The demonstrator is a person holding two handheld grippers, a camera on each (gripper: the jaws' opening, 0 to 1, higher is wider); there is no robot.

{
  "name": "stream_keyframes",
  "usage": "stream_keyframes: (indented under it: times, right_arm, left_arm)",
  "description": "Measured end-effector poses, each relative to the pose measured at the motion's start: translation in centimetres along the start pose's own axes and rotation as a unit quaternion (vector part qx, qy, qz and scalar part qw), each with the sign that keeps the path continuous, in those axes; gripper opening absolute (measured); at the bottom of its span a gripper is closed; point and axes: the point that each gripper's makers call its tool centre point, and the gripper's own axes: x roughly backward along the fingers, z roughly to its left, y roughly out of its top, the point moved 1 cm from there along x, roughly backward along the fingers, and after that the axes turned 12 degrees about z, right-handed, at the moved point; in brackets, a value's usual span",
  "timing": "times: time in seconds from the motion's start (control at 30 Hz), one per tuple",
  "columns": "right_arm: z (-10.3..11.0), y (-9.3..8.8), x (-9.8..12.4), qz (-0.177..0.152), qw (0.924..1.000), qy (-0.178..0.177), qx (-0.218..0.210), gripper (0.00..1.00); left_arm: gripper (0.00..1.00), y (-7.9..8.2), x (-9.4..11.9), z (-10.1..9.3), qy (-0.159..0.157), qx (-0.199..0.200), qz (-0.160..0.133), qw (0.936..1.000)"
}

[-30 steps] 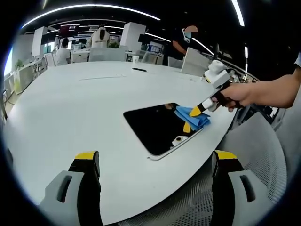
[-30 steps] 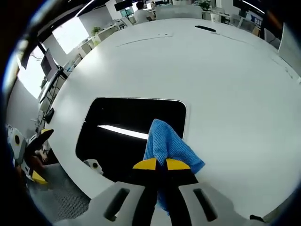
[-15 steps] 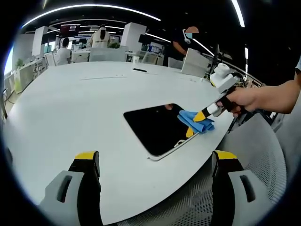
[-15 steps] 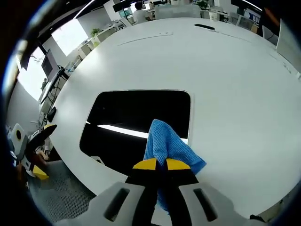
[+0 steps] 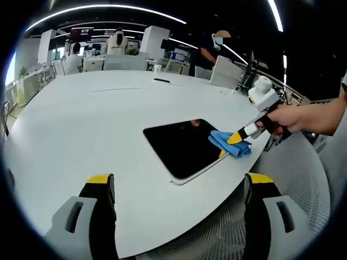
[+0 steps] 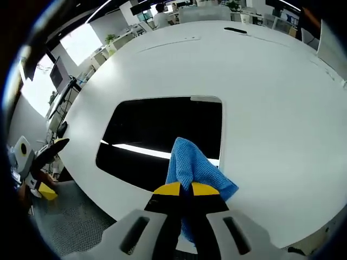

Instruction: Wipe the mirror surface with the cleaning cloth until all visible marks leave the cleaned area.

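Note:
A dark rectangular mirror (image 5: pixel 184 145) (image 6: pixel 162 138) lies flat on the white round table (image 5: pixel 87 124), near its right edge. My right gripper (image 6: pixel 184 189) (image 5: pixel 236 139) is shut on a blue cleaning cloth (image 6: pixel 192 168) (image 5: pixel 230 144), which rests across the mirror's near edge and partly on the bare table. In the left gripper view a person's hand holds that gripper at the mirror's right side. My left gripper (image 5: pixel 176 184) stands open over the table's front edge, well short of the mirror, with nothing between its fingers.
A mesh chair (image 5: pixel 303 179) stands beside the table at the right. A black pen (image 6: pixel 237 32) lies far across the table. People sit at desks (image 5: pixel 116 46) in the office behind. A white panel (image 5: pixel 225 73) stands at the far right edge.
My right gripper has dragged the blue cloth off toward the mirror's right edge, so more of the dark mirror shows. The left gripper has not moved.

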Motion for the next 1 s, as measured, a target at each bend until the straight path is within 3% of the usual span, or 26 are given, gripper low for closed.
stream_keyframes:
  times: [0.37, 0.5, 1.0]
  right_arm:
    - [0.0, -0.2, 0.0, 0.008, 0.9998, -0.002, -0.016, 0.0]
    - [0.0, -0.3, 0.1, 0.003, 0.9985, 0.003, -0.055, 0.0]
    - [2.5, 0.2, -0.6, 0.01, 0.9997, 0.004, -0.024, 0.0]
  left_arm:
    - [0.99, -0.1, 0.0, 0.0, 0.0, -0.003, 0.003, 1.0]
    - [0.99, -0.1, 0.0, 0.1, -0.001, -0.002, 0.001, 1.0]
    - [0.99, 0.0, 0.0, 0.0, 0.0, -0.001, -0.002, 1.0]
